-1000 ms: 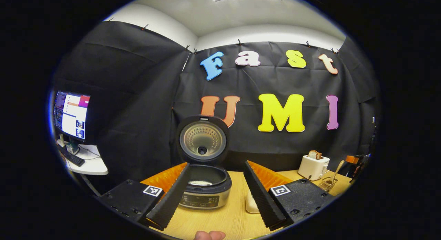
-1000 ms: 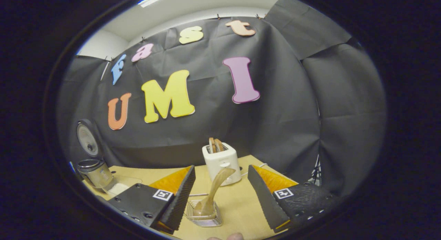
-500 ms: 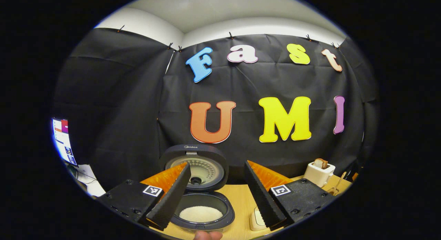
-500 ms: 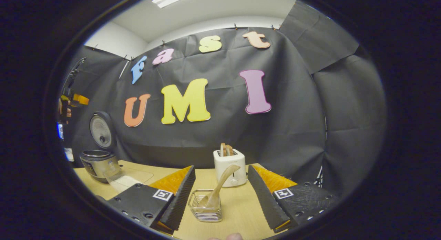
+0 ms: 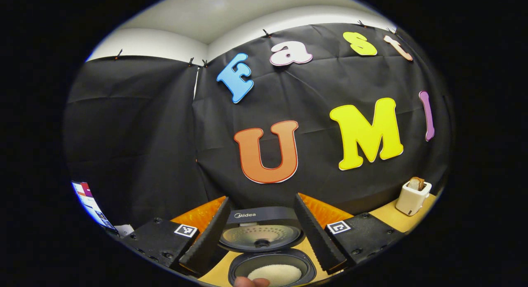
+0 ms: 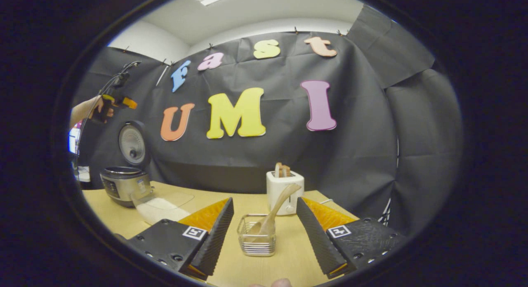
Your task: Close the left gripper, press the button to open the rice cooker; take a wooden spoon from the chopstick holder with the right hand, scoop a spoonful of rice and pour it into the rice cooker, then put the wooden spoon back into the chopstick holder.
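Note:
The rice cooker (image 5: pixel 270 265) sits right below my left gripper (image 5: pixel 264 231), lid (image 5: pixel 260 233) up and white rice in its pot. That gripper is open and holds nothing. In the right gripper view the cooker (image 6: pixel 125 183) stands at the far left with its lid raised, and above it a hand holds the left gripper (image 6: pixel 112 102). A wooden spoon (image 6: pixel 273 217) leans in the wire chopstick holder (image 6: pixel 256 240), straight ahead of my right gripper (image 6: pixel 264 233), which stands open and a little short of the holder. A clear container of rice (image 6: pixel 163 208) lies by the cooker.
A white toaster (image 6: pixel 284 191) with bread stands behind the holder, seen too as a toaster (image 5: pixel 412 196) at the far right of the left gripper view. A monitor (image 5: pixel 90 203) glows at the left edge. The wooden table (image 6: pixel 247 270) spreads under the right gripper.
The left gripper has risen and moved over the open cooker, looking down into the pot. The right gripper has backed off from the holder, with the spoon left inside it.

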### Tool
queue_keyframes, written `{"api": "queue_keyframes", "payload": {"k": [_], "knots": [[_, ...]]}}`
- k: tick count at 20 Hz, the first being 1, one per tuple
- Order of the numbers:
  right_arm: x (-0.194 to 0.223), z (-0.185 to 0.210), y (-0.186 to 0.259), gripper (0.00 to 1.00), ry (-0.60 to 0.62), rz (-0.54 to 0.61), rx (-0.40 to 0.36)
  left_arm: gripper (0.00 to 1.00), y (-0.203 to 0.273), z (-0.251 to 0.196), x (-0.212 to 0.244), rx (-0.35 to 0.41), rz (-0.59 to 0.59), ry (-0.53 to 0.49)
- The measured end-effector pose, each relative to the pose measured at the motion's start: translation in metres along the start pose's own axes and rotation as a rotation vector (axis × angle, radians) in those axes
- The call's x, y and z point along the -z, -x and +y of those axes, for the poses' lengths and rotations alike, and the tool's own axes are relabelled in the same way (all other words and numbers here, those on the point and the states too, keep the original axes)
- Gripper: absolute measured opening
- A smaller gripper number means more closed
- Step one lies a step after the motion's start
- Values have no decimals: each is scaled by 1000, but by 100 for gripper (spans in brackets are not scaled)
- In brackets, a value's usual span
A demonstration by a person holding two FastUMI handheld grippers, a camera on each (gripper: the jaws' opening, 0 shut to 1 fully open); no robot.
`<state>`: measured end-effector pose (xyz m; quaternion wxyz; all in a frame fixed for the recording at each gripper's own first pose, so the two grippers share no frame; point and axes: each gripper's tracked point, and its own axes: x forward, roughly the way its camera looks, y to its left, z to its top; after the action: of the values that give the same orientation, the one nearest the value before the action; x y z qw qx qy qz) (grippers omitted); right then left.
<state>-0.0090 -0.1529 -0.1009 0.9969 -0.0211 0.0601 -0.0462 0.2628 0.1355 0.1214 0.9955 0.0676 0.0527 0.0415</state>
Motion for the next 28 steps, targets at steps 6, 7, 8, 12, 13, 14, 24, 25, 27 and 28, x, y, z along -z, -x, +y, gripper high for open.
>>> {"api": "queue_keyframes", "payload": {"k": [6, 7, 8, 12, 13, 14, 24, 25, 27, 28], "knots": [[28, 18, 13, 91, -40, 68, -38, 98, -44, 9, 27, -20, 50, 58], [27, 20, 13, 91, -49, 62, -41, 98, -49, 10, 31, -25, 55, 65], [25, 22, 15, 92, -54, 57, -50, 100, -56, 11, 33, -25, 60, 67], [22, 19, 14, 92, -53, 36, -39, 98, -67, 21, 32, -34, 57, 70], [25, 19, 13, 93, -66, 40, -39, 98, -69, 21, 35, -31, 64, 69], [27, 19, 13, 92, -78, 47, -40, 98, -70, 21, 41, -31, 80, 67], [29, 29, 21, 94, -95, 55, -74, 99, -37, 12, 61, 19, 181, 99], [27, 30, 21, 94, -92, 49, -78, 99, -29, 11, 64, 19, 191, 96], [24, 35, 25, 94, -103, 42, -91, 100, -13, 10, 69, 18, 205, 108], [23, 38, 27, 89, -106, 39, -101, 99, -5, 8, 71, 16, 205, 114]]}}
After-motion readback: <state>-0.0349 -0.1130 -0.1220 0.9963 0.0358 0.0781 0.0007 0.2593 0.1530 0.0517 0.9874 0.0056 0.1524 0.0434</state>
